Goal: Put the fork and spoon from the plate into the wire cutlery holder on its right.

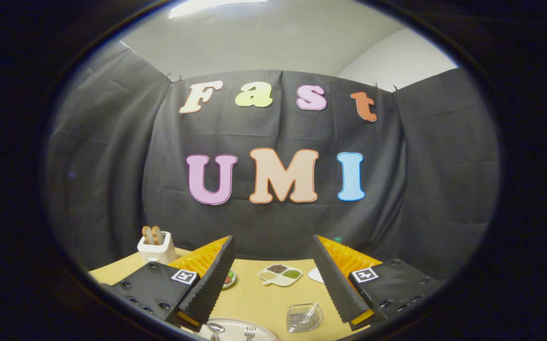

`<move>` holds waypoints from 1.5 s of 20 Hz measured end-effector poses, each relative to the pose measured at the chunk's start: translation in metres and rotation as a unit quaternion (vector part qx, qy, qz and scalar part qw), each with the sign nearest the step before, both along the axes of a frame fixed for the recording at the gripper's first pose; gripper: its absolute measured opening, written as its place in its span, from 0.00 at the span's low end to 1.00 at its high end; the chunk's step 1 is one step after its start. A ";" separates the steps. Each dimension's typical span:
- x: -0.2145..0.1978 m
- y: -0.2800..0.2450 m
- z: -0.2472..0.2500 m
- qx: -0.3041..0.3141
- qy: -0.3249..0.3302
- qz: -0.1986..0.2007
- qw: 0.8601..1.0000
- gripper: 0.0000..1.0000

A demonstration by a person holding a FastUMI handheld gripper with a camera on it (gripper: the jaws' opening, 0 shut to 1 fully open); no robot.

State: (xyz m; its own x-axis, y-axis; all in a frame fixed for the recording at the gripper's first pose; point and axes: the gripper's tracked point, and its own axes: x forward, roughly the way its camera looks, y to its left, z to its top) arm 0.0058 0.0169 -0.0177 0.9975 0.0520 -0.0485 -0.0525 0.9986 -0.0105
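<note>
My gripper (273, 319) hangs open above the wooden table, with nothing between its fingers. Just below and between the fingertips lies a pale round plate (235, 326). On it rest the bowl of a spoon (215, 327) and the tines of a fork (250, 332); their handles are cut off from sight. To the right of the plate, close to the right finger (337, 284), stands the wire cutlery holder (304, 316), small and see-through, and it looks empty.
Beyond the fingers sit a white divided dish (279, 274) of seeds or grains, a small bowl (229, 278) partly behind the left finger, and a white plate edge (315, 274). A white toaster (157, 246) with bread slices stands at the far left corner.
</note>
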 end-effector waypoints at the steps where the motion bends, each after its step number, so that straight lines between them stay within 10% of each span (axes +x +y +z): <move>1: 0.000 0.001 -0.004 -0.001 0.002 0.004 1.000 1.00; 30: -0.034 0.039 -0.174 -0.053 0.206 0.097 0.972 1.00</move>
State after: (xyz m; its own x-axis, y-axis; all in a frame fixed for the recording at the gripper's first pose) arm -0.0284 0.0560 -0.1920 0.8645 0.2098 -0.4567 -0.2607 0.9641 -0.0506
